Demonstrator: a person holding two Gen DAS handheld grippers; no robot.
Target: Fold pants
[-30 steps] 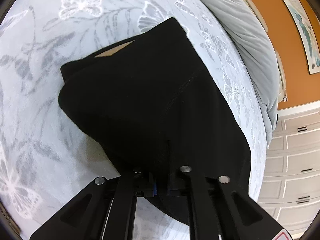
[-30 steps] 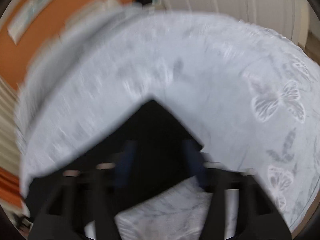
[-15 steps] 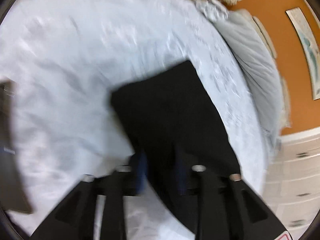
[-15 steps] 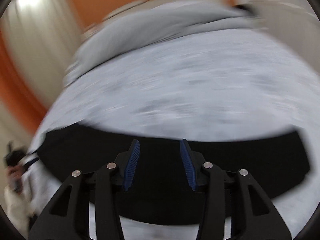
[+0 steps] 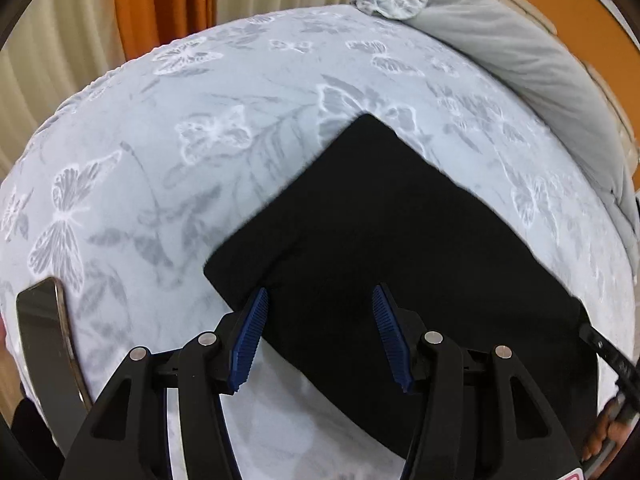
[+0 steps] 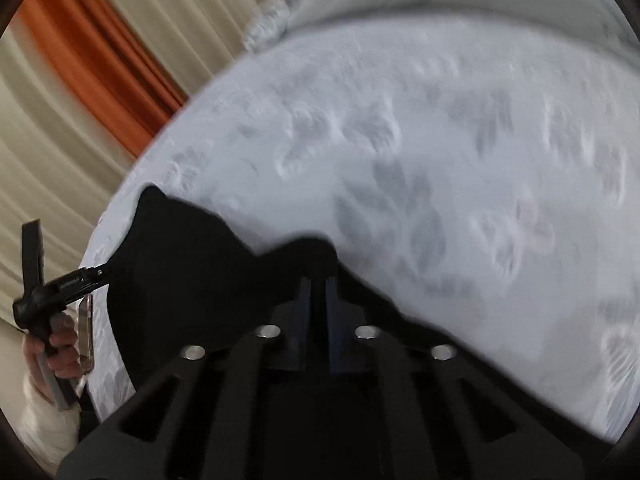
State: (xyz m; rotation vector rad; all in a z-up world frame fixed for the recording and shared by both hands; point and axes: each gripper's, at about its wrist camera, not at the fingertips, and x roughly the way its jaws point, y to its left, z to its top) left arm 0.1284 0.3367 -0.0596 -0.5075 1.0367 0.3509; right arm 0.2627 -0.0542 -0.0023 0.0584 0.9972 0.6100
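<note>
The black pants (image 5: 384,248) lie folded into a flat rectangle on the pale butterfly-print bedspread (image 5: 200,128). My left gripper (image 5: 320,336) is open, its blue pads (image 5: 248,336) spread above the near edge of the pants and holding nothing. In the right wrist view my right gripper (image 6: 318,304) is shut on a raised edge of the pants (image 6: 192,264), which bunch up in front of the fingers. The left gripper (image 6: 60,284) and the hand holding it show at the far left of that view.
A phone (image 5: 48,348) lies on the bed at the left edge, near the left gripper. A grey rolled duvet (image 5: 520,56) lies along the head of the bed. Beige and orange curtains (image 5: 160,0) hang behind the bed.
My left gripper has let go of the pants, opened and pulled back. My right gripper has closed on an edge of the pants and swung round toward the curtains.
</note>
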